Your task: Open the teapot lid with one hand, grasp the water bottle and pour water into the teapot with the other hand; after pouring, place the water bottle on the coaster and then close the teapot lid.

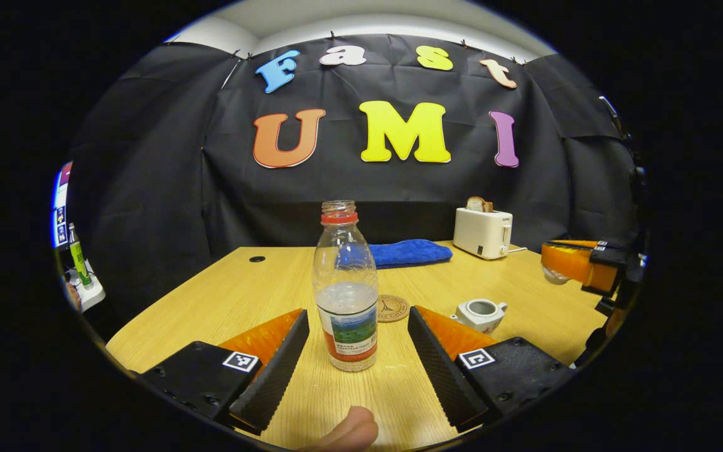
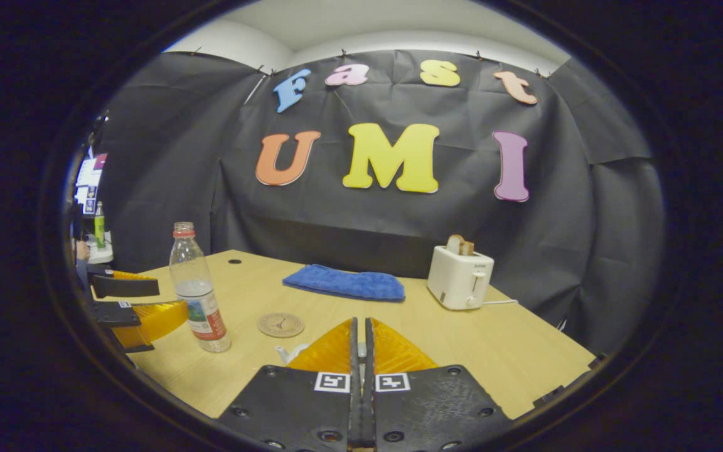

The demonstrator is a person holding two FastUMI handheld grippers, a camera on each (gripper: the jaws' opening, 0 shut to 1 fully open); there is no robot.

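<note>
- Right gripper [image 2: 359, 333]: fingers clenched together over the teapot [image 1: 480, 313], hiding most of it; whether they pinch the lid, I cannot tell.
- Left gripper [image 1: 357, 339]: released, fingers flanking the uncapped water bottle [image 1: 346, 289], not touching.
- Coaster [image 1: 392, 307] just behind the bottle; bare table [image 1: 223, 295] around.

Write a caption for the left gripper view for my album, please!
Open left tool lined up around an uncapped water bottle on the wooden table, lidless teapot nearby.

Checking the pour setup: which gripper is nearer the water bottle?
Left. The left gripper brackets the water bottle, fingers open either side. The right gripper is off near the teapot.
</note>
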